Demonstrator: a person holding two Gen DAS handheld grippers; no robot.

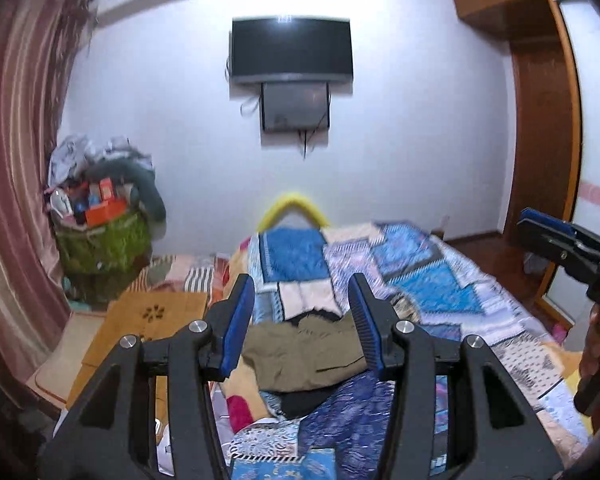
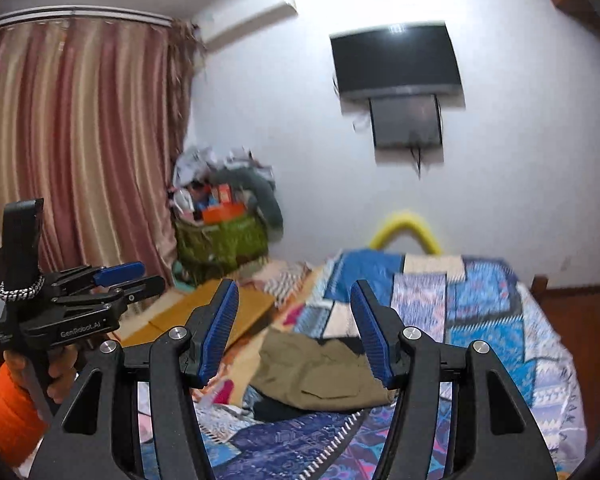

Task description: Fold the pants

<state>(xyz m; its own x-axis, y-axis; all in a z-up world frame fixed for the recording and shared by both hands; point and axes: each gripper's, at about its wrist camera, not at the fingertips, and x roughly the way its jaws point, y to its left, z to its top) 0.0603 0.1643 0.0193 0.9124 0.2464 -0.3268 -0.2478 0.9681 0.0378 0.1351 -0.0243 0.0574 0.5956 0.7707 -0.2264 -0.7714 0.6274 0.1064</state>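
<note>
Olive-khaki pants lie crumpled on the patterned bedspread, on top of a dark garment. They also show in the right wrist view. My left gripper is open and empty, held above the bed just short of the pants. My right gripper is open and empty too, likewise above the bed with the pants ahead. Each gripper shows in the other's view: the right one at the far right, the left one at the far left, held by a hand in an orange sleeve.
The bed with its blue patchwork spread runs toward the far wall. A green basket piled with clutter stands left by the curtain. A wooden board lies left of the bed. A wardrobe stands right.
</note>
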